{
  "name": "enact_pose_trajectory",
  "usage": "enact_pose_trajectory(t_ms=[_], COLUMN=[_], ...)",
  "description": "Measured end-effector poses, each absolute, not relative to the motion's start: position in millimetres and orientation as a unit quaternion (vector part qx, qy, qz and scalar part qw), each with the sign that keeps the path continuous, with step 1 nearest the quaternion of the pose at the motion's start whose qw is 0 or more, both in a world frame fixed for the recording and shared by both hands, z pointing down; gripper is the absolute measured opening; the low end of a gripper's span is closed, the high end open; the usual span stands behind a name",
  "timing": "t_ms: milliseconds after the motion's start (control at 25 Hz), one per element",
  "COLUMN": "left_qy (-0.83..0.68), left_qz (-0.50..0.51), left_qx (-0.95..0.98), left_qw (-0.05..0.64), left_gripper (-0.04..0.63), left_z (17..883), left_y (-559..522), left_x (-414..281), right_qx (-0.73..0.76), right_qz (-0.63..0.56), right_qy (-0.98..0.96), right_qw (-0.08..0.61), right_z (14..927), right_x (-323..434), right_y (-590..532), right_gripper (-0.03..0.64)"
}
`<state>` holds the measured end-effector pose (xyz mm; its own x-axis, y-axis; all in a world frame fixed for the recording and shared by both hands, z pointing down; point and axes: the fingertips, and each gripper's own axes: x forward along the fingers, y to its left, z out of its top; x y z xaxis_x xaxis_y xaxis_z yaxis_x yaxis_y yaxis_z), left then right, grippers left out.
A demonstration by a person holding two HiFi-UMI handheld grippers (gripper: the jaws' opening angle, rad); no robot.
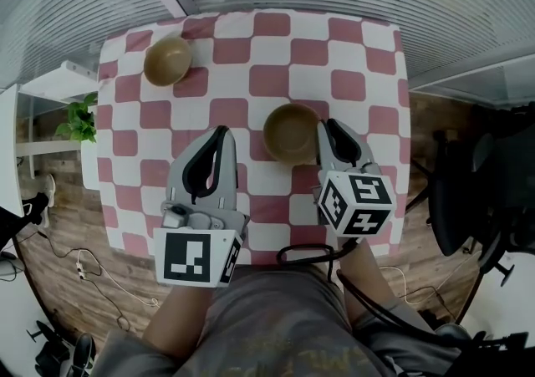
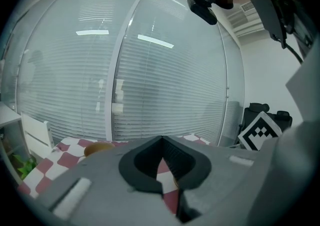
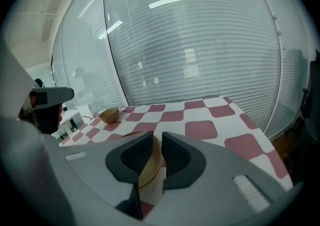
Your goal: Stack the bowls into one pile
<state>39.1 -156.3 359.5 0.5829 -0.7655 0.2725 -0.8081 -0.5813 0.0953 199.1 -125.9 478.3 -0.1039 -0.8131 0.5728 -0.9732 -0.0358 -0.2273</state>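
Note:
Two tan bowls sit on the red-and-white checked table. The far bowl stands alone at the back left corner, and it shows small in both gripper views. The near bowl rests mid-table. My right gripper is at that bowl's right rim. In the right gripper view the bowl's wall fills the narrow gap between the jaws of the right gripper, which is shut on it. My left gripper hovers left of the near bowl, apart from it; its tips meet with nothing held.
A potted plant and a white shelf stand off the table's left edge. A dark office chair is to the right. Cables lie on the wooden floor. A glass wall with blinds runs beyond the table's far edge.

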Motion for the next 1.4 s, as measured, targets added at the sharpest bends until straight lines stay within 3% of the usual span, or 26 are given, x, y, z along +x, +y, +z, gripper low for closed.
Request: enact_pose_trajectory(t_ms=[320, 920, 1400], left_qy=[-0.471, -0.581, -0.6], left_qz=[0.069, 0.007, 0.007], left_qx=[0.877, 0.814, 0.8], left_qw=[0.072, 0.01, 0.004], left_gripper=[0.0, 0.0, 0.0], left_z=[316.0, 239.9, 236.8], left_y=[-151.2, -123.9, -104.3], left_x=[13.0, -106.1, -112.8], right_qx=[0.647, 0.55, 0.525], right_qz=[0.24, 0.139, 0.129], right_qy=[-0.714, -0.819, -0.838], right_qw=[0.118, 0.088, 0.082], right_z=[423.6, 323.4, 314.1], right_x=[173.3, 29.8, 11.4], right_y=[-141.9, -171.6, -162.9], right_gripper=[0.058, 0.028, 0.028])
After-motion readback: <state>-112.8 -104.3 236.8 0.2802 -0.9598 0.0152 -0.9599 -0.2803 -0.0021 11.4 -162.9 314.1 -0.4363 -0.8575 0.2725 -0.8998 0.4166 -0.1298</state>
